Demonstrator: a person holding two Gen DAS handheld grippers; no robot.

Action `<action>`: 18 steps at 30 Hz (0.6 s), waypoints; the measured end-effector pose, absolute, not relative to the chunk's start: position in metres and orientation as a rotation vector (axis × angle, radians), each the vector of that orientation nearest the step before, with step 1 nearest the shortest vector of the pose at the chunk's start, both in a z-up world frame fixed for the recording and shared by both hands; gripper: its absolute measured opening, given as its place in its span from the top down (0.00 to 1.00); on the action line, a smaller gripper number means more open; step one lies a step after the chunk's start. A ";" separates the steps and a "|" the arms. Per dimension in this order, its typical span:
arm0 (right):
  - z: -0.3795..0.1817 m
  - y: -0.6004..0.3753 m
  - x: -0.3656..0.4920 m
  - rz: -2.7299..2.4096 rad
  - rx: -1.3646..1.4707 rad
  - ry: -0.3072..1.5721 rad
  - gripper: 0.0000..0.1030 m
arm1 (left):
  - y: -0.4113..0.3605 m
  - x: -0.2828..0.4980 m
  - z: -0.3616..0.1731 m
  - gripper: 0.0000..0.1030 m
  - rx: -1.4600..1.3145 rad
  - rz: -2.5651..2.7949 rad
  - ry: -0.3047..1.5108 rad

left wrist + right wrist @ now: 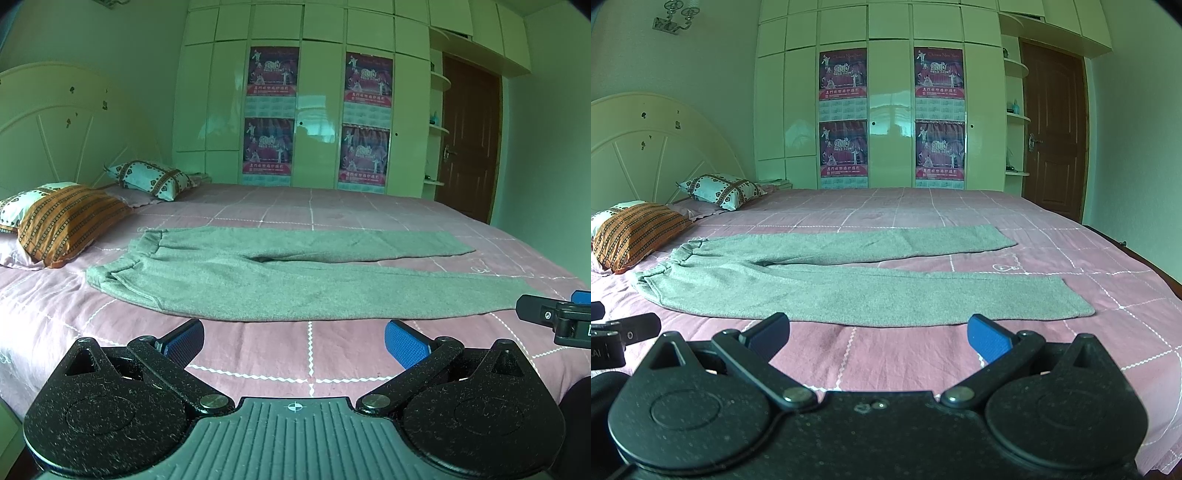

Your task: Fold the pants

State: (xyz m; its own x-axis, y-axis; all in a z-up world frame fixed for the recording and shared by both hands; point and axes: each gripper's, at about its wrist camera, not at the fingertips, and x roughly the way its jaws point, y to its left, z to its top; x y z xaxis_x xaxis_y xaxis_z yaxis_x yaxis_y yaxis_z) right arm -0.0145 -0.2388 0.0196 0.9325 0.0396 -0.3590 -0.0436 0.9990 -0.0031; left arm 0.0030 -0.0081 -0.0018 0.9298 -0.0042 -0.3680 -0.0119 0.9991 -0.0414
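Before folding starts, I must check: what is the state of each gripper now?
Left gripper: open, holding nothing, short of the pants.
Right gripper: open, holding nothing.

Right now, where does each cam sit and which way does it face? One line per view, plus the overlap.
Left wrist: on the left gripper, low over the near side of the bed, facing across it to the wardrobe; own jaws open, right gripper at the right edge.
Right wrist: on the right gripper, same heading; own jaws open, left gripper at the left edge.
Shared: grey pants flat and unfolded, waist toward the pillows, wardrobe, door.
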 end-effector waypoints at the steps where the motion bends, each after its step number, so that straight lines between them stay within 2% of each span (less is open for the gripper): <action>1: 0.020 -0.239 -0.014 0.042 -0.011 0.367 0.06 | -0.008 0.003 -0.002 0.00 -0.043 0.003 0.378; 18: 0.019 -0.239 -0.013 0.043 -0.009 0.369 0.06 | -0.009 0.001 -0.003 0.00 -0.038 0.003 0.377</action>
State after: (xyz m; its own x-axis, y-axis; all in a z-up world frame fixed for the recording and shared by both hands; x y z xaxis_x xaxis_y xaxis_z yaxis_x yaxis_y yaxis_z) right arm -0.0132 -0.2394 0.0189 0.9316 0.0398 -0.3612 -0.0433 0.9991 -0.0015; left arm 0.0014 -0.0093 -0.0026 0.9298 -0.0042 -0.3680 -0.0100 0.9993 -0.0367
